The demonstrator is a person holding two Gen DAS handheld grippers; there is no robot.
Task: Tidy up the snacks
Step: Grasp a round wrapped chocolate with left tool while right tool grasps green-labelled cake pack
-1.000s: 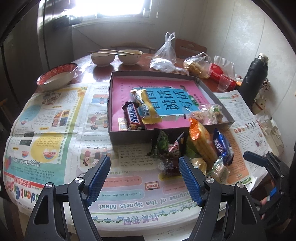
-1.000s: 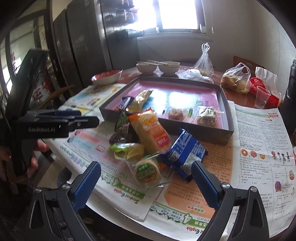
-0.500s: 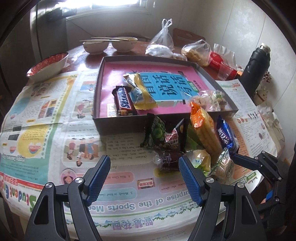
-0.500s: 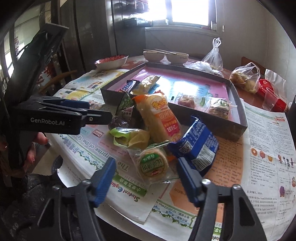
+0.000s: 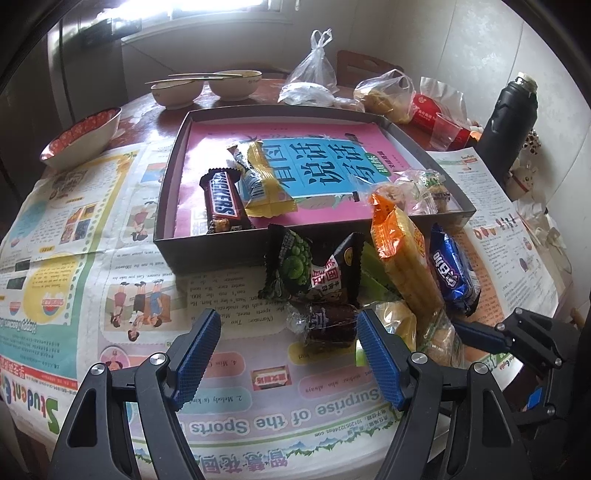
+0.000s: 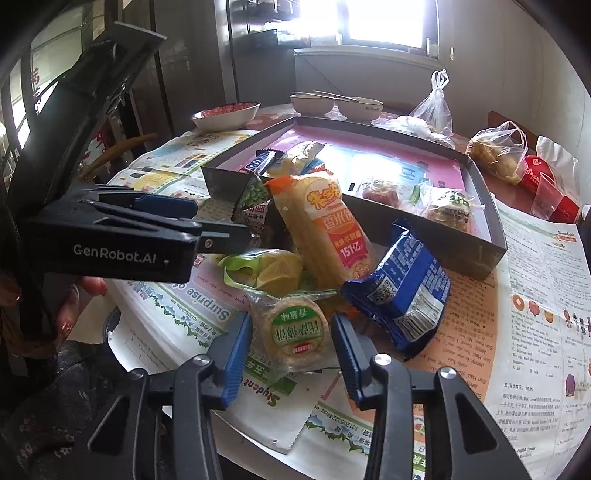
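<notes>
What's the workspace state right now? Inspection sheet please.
Surface: round table covered with newspaper.
Job's things: shallow box holds a Snickers bar and other packets; snack pile lies loose in front of it.
Clutter: bowls, plastic bags, black flask.
Grippers: left claw open above the newspaper, holding nothing; right claw closing around the round biscuit pack.
Cables: nothing seen.
Surroundings: window, dark cabinet.

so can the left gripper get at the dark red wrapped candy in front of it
Probably yes. The left gripper is open, with the dark red wrapped candy just ahead, off to its right side and uncovered on top. The green pea packet leans close behind it, so the gripper should shift right first.
</notes>
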